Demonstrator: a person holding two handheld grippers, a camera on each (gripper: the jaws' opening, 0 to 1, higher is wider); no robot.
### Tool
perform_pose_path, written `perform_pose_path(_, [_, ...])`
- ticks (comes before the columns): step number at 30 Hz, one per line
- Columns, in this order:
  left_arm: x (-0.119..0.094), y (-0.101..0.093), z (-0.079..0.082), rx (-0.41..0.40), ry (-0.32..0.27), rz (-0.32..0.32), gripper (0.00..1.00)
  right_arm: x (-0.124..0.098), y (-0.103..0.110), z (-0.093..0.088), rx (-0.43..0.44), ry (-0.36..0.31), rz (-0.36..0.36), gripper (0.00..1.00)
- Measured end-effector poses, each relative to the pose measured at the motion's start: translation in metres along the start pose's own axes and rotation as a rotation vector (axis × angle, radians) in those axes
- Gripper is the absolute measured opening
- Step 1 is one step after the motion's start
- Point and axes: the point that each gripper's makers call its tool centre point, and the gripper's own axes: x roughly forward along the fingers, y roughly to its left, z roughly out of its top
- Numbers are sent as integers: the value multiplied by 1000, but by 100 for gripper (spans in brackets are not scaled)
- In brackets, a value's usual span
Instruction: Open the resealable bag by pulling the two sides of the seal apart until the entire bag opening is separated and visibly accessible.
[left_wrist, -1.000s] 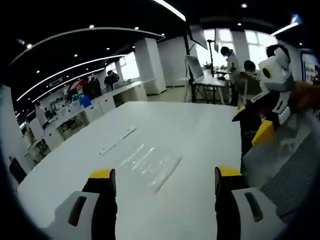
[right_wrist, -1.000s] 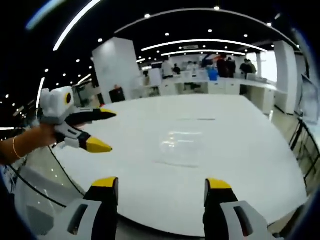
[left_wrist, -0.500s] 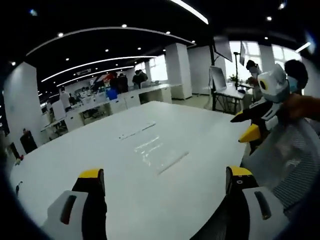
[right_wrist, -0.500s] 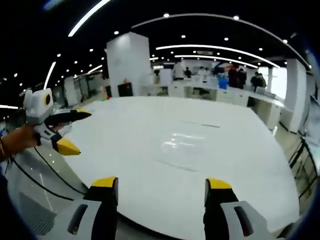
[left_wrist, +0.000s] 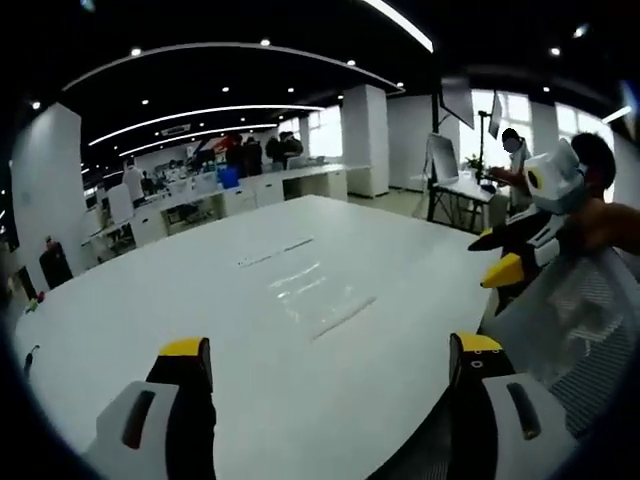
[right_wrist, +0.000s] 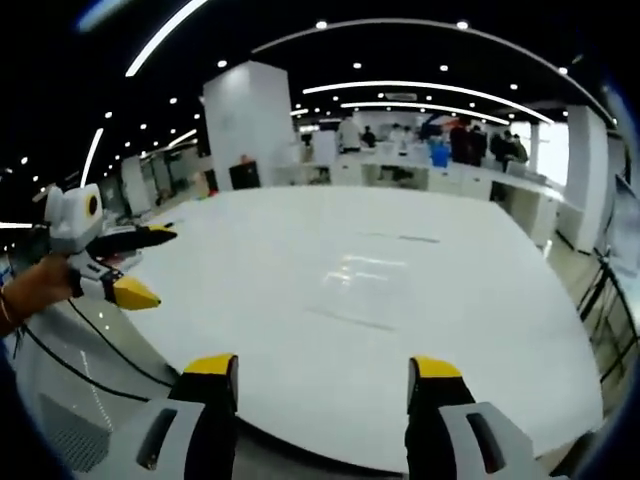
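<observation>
**Both tongs open, bag flat on desk, untouched**

Room: open-plan office w/ ceiling strip lights, white columns, and people standing at the far counters (right_wrist: 440, 165).

Desk (left_wrist: 150, 330): large white top w/ rounded edge, taking up the middle of both views. Surface is glossy and reflects the ceiling lights.

Mesh chair back (left_wrist: 570, 320): seen at right of the left gripper view, beside the desk edge.

Left tongs (left_wrist: 330, 350): own jaws rise from the bottom of the left gripper view, yellow-tipped, set wide apart w/ nothing between them. They sit at the near desk edge, well short of the bag. In the right gripper view they come in from the left (right_wrist: 135, 265), held in a hand (right_wrist: 35, 285), off the desk edge, jaws parted, upper jaw dark, lower jaw yellow.

Right tongs (right_wrist: 325, 368): own jaws rise from the bottom of the right gripper view, yellow-tipped, also spread w/ nothing held. They sit at the near desk edge, well apart from the bag. In the left gripper view they come in from the right (left_wrist: 495, 255), jaws parted, beside the desk edge.

Resealable bag (left_wrist: 315, 300): clear plastic, lying flat near mid-desk, hard to make out except by its glare; also seen in the right gripper view (right_wrist: 360, 290). Neither tongs touch it. Seal state: cannot tell.

Thin strip (left_wrist: 275, 253): pale, flat on the desk just beyond the bag; type cannot be made out.
</observation>
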Motion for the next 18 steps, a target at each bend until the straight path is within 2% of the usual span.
perform_pose_path(3, [0, -1, 4, -9, -20, -6, 97, 0, -3, 1, 12, -8, -6, 67])
perform_pose_path(6, [0, -3, 1, -97, -27, -35, 97, -1, -3, -1, 39, -7, -5, 67])
perform_pose_path(8, [-1, 1, 0, -125, -33, -29, 97, -1, -2, 0, 33, -8, -4, 67])
perform_pose_path(14, [-3, 6, 3, -131, -46, -10, 97, -3, -6, 5, 40, -37, -23, 68])
perform_pose_path(18, [-2, 3, -1, -122, -30, -20, 97, -4, -10, 10, 37, -67, -46, 71])
